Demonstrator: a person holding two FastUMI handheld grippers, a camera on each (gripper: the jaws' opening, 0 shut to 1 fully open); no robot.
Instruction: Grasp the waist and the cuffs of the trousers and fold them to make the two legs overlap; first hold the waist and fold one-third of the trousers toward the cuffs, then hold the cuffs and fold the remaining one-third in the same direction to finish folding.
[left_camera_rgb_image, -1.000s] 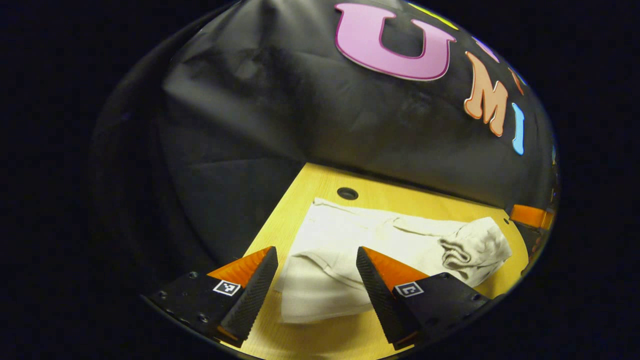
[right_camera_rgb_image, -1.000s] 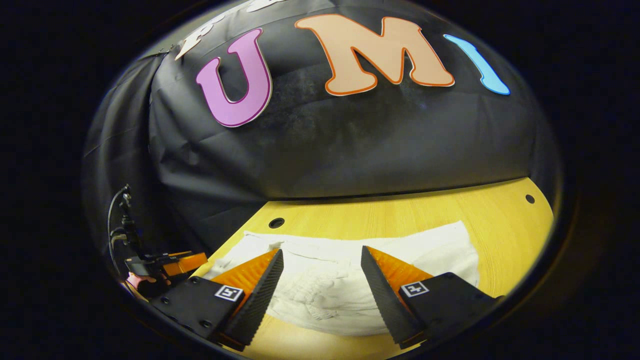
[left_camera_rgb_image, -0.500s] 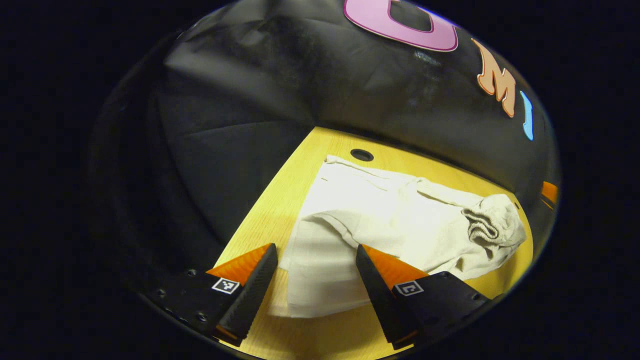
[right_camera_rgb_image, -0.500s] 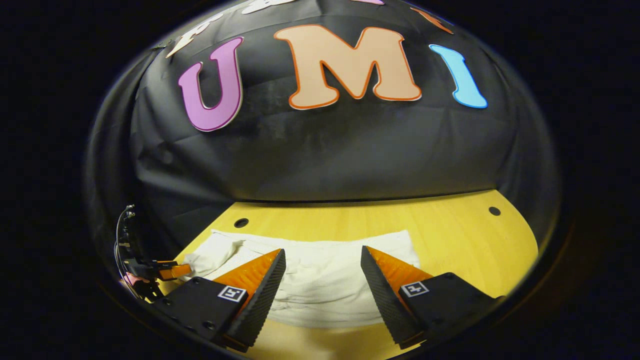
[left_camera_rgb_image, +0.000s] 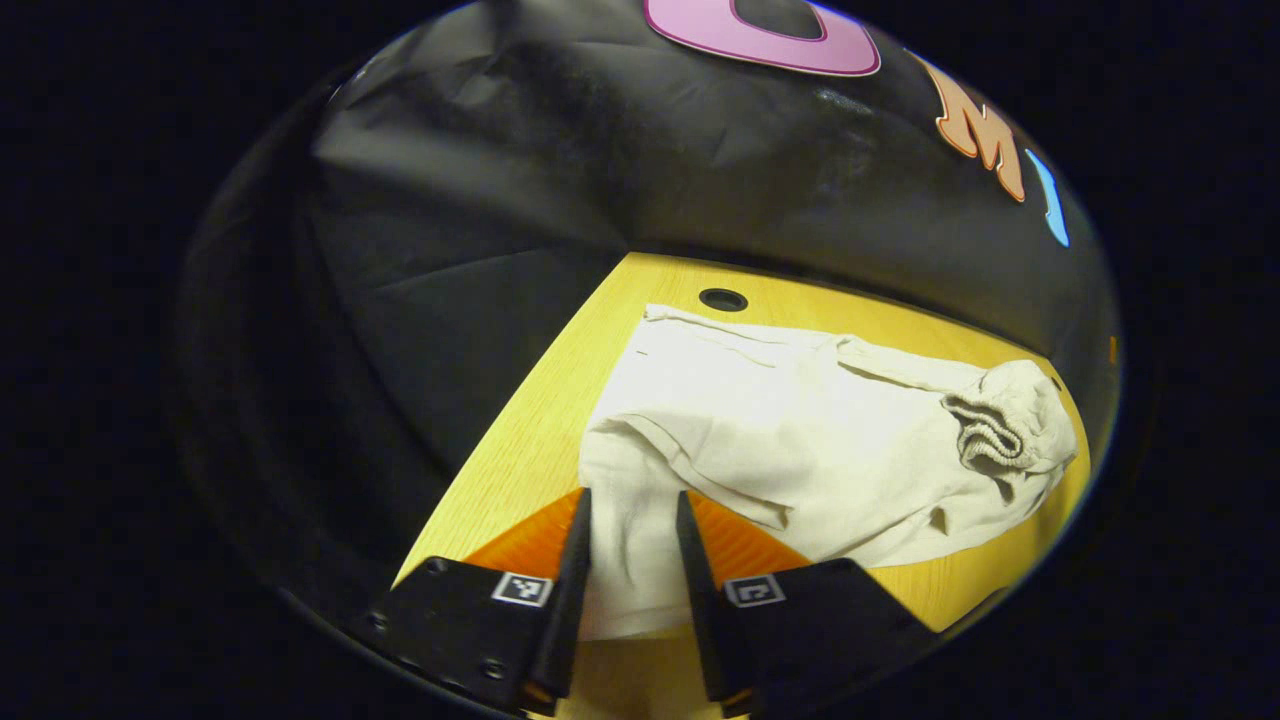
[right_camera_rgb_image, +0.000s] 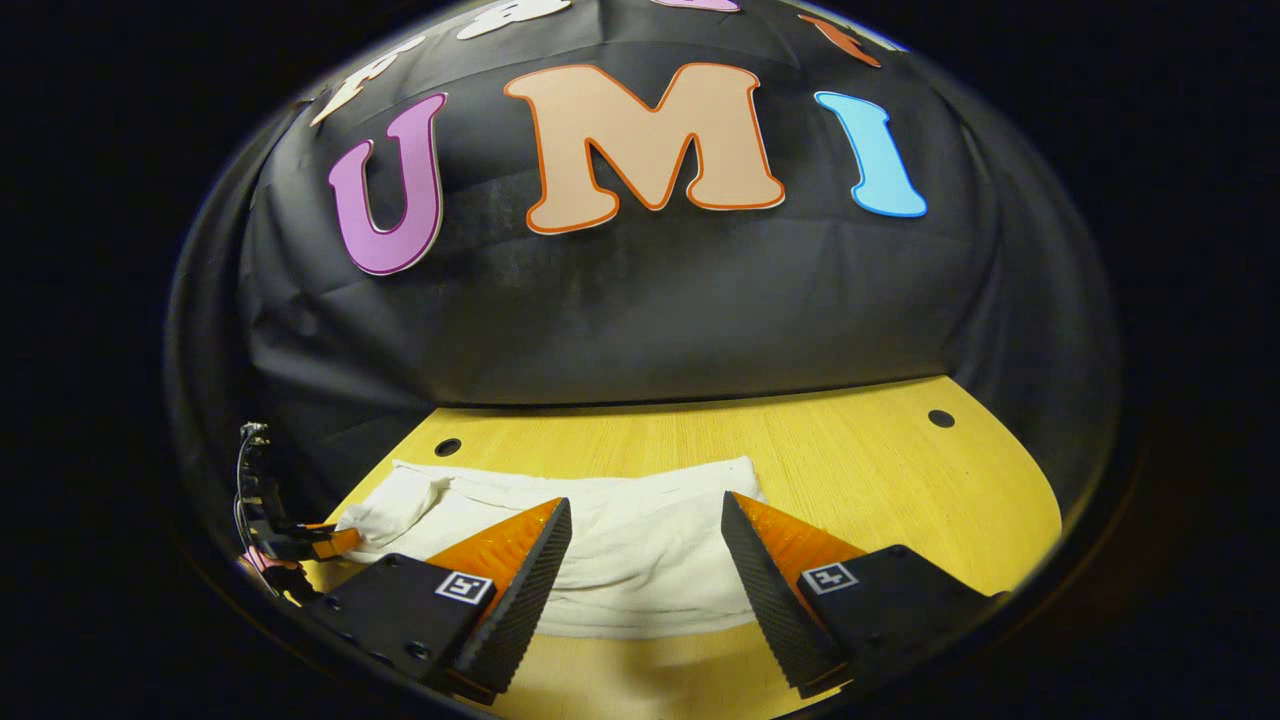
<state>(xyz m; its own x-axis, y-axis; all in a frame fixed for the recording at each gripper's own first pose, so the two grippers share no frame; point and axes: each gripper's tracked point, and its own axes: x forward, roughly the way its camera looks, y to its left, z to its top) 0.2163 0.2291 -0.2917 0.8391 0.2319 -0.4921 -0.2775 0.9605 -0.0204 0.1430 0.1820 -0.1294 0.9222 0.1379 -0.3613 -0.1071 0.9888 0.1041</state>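
Cream trousers lie across the wooden table in the left gripper view, one leg folded over the other. Their gathered waistband is bunched at the far right. My left gripper has drawn its fingers in on the near cuff end, and cloth fills the narrow gap between them. In the right gripper view the trousers stretch sideways just beyond my right gripper, which hovers open over the cloth. The left gripper and the hand holding it appear at the far left there.
The black cloth wall rises just behind the table. Round holes sit near the table's back edge. Bare wood lies to the right of the trousers in the right gripper view. The table's left edge drops off beside the cuffs.
My left gripper's fingers have closed in from wide apart onto the cuff end. The right gripper has pulled back a little and stays open; the trousers look smaller in its view.
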